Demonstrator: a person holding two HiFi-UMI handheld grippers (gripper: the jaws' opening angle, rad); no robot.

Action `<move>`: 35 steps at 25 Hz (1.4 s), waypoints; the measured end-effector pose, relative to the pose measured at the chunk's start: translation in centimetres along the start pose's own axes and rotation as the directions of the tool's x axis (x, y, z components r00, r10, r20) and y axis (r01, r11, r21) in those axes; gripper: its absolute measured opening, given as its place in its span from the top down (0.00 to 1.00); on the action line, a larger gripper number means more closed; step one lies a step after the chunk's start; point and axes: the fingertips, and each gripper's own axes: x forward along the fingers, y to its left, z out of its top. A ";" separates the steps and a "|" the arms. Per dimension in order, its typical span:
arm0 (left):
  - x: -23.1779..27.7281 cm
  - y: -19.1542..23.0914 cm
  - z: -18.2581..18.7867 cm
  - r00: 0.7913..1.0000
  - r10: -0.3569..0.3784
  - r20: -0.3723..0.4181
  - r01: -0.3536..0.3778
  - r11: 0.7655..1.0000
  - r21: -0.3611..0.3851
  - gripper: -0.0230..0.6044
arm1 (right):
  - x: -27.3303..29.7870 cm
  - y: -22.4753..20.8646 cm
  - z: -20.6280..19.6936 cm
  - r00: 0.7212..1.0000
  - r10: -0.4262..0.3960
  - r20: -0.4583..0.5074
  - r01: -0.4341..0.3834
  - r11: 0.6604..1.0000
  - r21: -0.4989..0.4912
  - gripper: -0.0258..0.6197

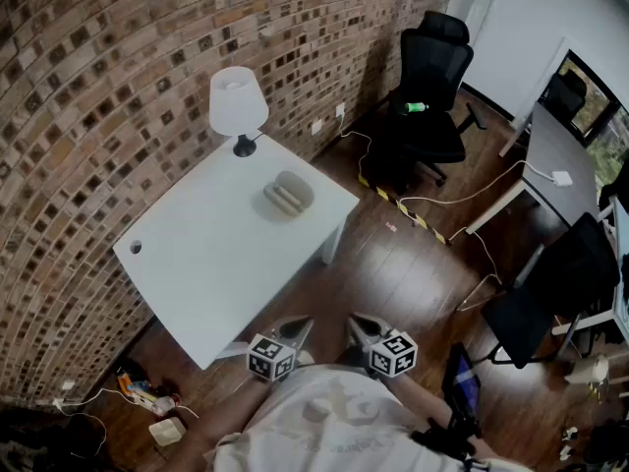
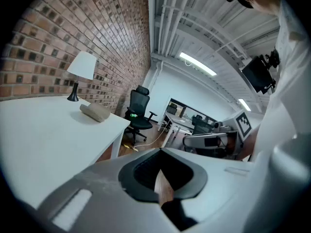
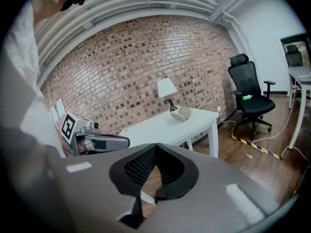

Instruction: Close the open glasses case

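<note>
The open beige glasses case (image 1: pixel 288 196) lies on the white table (image 1: pixel 216 264) near its far right corner, in front of the lamp. It also shows in the left gripper view as the case (image 2: pixel 95 112) and small in the right gripper view as the case (image 3: pixel 183 114). Both grippers hang close to the person's body, off the table's near corner and far from the case. My left gripper (image 1: pixel 296 329) has its jaws together with nothing between them, its pads (image 2: pixel 160 181) meeting. My right gripper (image 1: pixel 361 326) is shut and empty too, as in its own view (image 3: pixel 148 171).
A white table lamp (image 1: pixel 238 106) stands at the table's far edge by the brick wall. A black office chair (image 1: pixel 429 77) with a green bottle stands beyond the table. A grey desk (image 1: pixel 555 155) and cables on the wooden floor lie to the right.
</note>
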 end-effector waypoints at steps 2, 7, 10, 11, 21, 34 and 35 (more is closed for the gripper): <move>0.8 -0.6 0.4 1.000 -0.005 0.002 0.005 1.000 0.006 0.95 | -0.9 -1.5 0.7 1.000 -0.018 0.012 0.018 1.000 0.005 0.95; 2.9 -0.4 1.5 1.000 -0.005 -0.009 0.005 1.000 0.029 0.95 | -1.4 -5.4 3.1 0.995 -0.064 0.072 0.062 0.998 0.031 0.95; 3.7 -0.2 2.2 1.000 0.000 -0.009 0.000 1.000 0.031 0.95 | -0.7 -5.7 3.7 0.995 -0.043 0.085 0.038 0.998 0.055 0.95; 4.0 0.0 2.4 1.000 0.004 -0.007 -0.004 1.000 0.031 0.95 | -0.3 -5.7 3.7 0.996 -0.031 0.082 0.027 0.998 0.056 0.95; 8.7 1.9 7.0 0.996 0.082 0.018 -0.082 0.997 0.014 0.95 | 2.5 -10.9 7.4 0.996 0.073 0.059 -0.077 0.994 0.080 0.95; 14.6 5.2 14.5 0.957 0.247 0.153 -0.236 0.968 -0.086 0.95 | 6.3 -17.3 14.9 0.972 0.235 -0.002 -0.235 0.972 -0.001 0.95; 15.2 5.1 14.8 0.953 0.259 0.159 -0.246 0.964 -0.095 0.95 | 6.2 -17.8 15.2 0.969 0.246 -0.005 -0.246 0.969 -0.005 0.95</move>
